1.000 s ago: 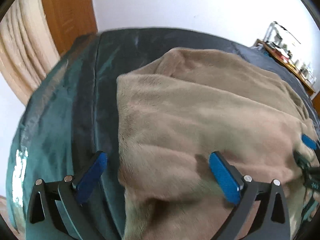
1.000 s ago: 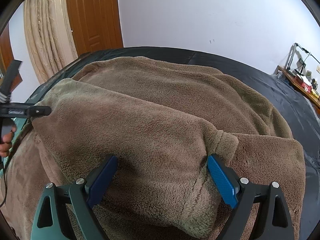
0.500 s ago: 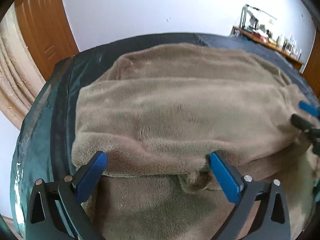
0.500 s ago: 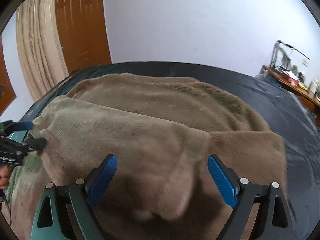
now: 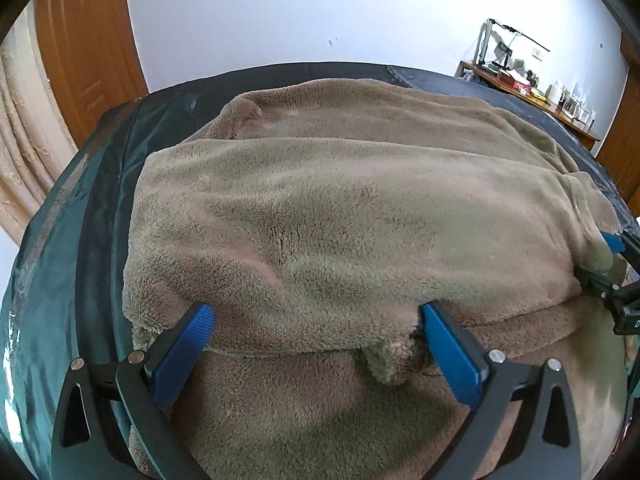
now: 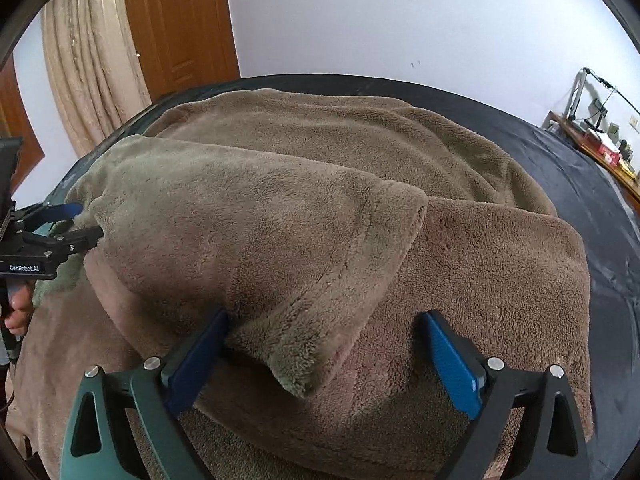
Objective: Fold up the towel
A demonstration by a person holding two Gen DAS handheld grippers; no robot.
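A big brown plush towel [image 5: 340,220] lies on a dark bed, its near part folded back as a thick flap over the lower layer [image 5: 300,412]. My left gripper [image 5: 316,334] is open, and the flap's front edge runs between its blue pads [image 5: 188,340]. My right gripper [image 6: 324,344] is open too. The flap's right corner [image 6: 296,364] droops between its fingers and touches the left pad [image 6: 200,352]. In each view the other gripper sits at the flap's far end: the right gripper [image 5: 608,264], the left gripper [image 6: 76,224].
The dark bed cover [image 6: 592,184] shows around the towel. A wooden door [image 6: 180,28] and a beige curtain [image 6: 88,60] stand at the back left. A cluttered wooden shelf [image 5: 532,88] is at the back right. A hand [image 6: 18,312] holds the left gripper's handle.
The left view has swung right, from the bed's left side to facing the folded flap squarely. The flap's corner now sits lower between my right fingers. Both grippers stayed open.
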